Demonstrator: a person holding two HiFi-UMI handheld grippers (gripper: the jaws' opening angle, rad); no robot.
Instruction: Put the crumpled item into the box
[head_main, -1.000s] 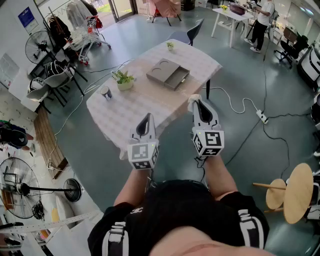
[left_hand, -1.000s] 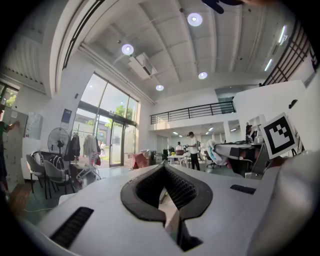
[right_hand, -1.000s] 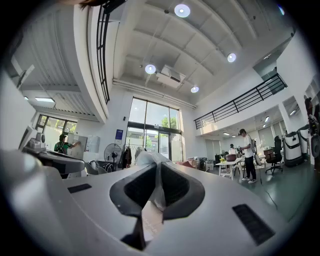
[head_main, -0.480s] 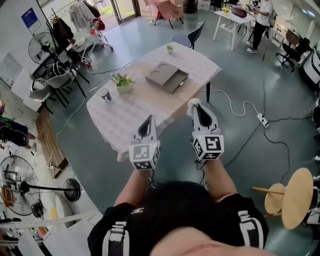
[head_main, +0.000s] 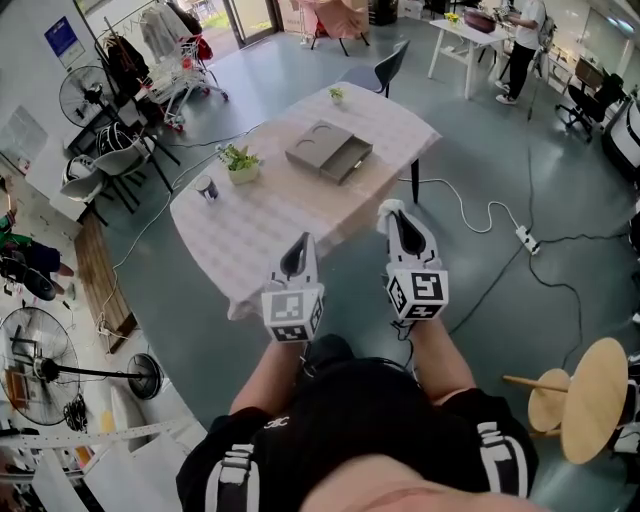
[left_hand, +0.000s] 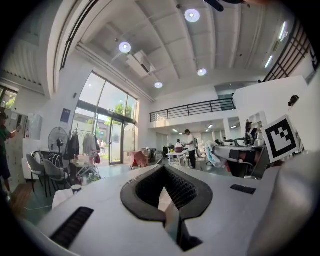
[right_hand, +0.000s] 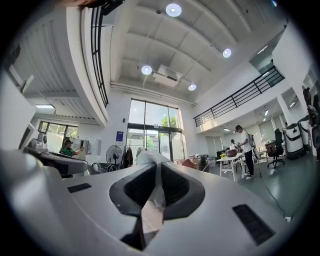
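Note:
A white crumpled item (head_main: 389, 206) sticks out at the tip of my right gripper (head_main: 393, 214), whose jaws are shut on it; in the right gripper view the crumpled item (right_hand: 149, 159) fills the gap between the dark pads of that gripper (right_hand: 156, 165). My left gripper (head_main: 298, 243) is held beside it, shut with nothing in it, and its tips meet in the left gripper view (left_hand: 164, 169). Both hover in front of the near edge of the table (head_main: 250, 225). The grey box (head_main: 328, 152), its drawer pulled out, lies on the table's far half.
A potted plant (head_main: 240, 163) and a cup (head_main: 208, 187) stand on the table's left part, a small pot (head_main: 341, 93) at its far corner. A chair (head_main: 388, 62) stands behind. A cable and power strip (head_main: 525, 235) lie on the floor at right, near a wooden stool (head_main: 590, 385).
The view has shifted a little and the table sits slightly further left. Both grippers keep almost the same pose. A dark shoe now shows below the left gripper.

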